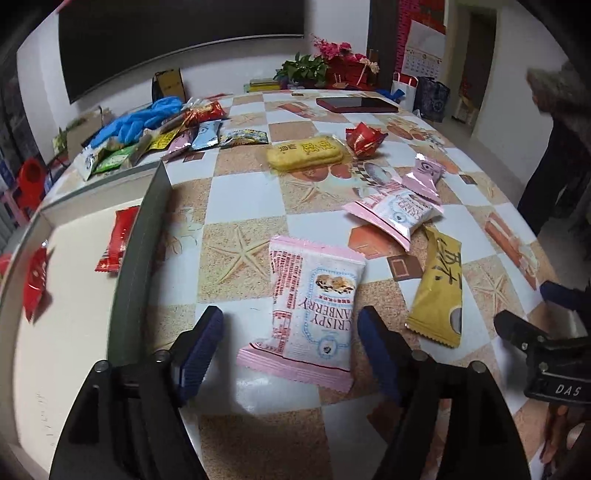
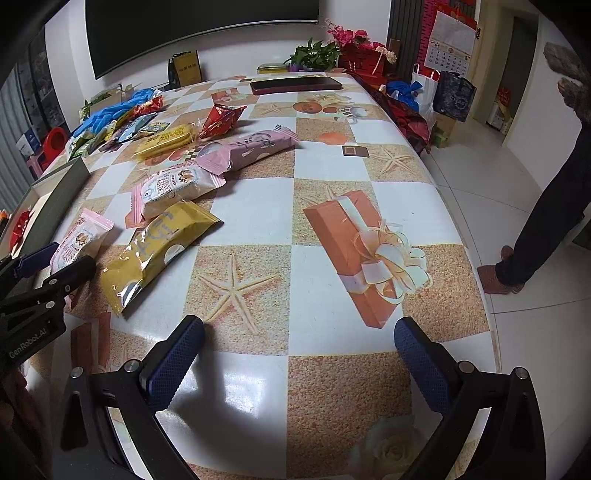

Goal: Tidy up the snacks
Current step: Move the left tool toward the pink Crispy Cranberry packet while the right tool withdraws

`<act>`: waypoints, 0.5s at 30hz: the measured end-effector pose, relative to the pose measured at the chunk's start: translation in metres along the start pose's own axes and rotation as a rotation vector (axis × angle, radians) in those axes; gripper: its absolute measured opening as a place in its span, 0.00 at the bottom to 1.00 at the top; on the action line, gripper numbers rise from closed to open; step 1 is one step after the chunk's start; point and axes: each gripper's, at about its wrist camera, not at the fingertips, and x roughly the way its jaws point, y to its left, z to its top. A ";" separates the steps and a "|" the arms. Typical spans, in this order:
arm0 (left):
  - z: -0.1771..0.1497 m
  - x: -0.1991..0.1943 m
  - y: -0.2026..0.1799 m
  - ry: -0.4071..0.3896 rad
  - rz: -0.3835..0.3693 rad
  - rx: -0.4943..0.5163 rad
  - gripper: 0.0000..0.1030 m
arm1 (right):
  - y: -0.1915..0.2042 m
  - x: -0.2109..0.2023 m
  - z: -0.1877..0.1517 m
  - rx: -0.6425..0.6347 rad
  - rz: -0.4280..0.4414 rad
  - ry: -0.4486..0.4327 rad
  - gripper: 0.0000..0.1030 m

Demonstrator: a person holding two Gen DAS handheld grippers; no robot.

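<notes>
Left claw (image 1: 291, 347) and right claw (image 2: 299, 354) look alike: black angular frames, silver screws, blue ribbed pads (image 2: 173, 360); white lettering marks each body.

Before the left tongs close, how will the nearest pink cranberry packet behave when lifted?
The cranberry packet looks puffed with air, so probably light and squashy. Its glossy film may slip, and the crisp contents could crack if the open left tongs squeeze hard.

I'm in a lived-in home room — a table (image 2: 332, 177) under a starfish-and-gift print oilcloth; a big dark TV screen (image 2: 199, 22) on the white wall behind it. A wall calendar (image 2: 450, 44) hangs beside red decorations; potted flowers (image 2: 351, 48), gift bags (image 2: 456, 94) and a tiled floor (image 2: 491, 177) — someone stands by the doorway.
</notes>
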 end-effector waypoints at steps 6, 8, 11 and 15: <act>0.000 0.004 -0.010 0.027 -0.035 0.053 0.96 | 0.000 0.000 0.001 0.000 0.001 0.000 1.00; 0.001 0.007 -0.013 0.041 -0.041 0.068 1.00 | 0.000 0.000 0.001 0.000 0.000 0.000 1.00; 0.000 0.007 -0.012 0.043 -0.047 0.068 1.00 | 0.000 0.000 0.001 -0.001 0.000 0.001 1.00; 0.001 0.006 -0.012 0.043 -0.047 0.068 1.00 | 0.001 0.001 0.001 -0.001 -0.009 0.000 1.00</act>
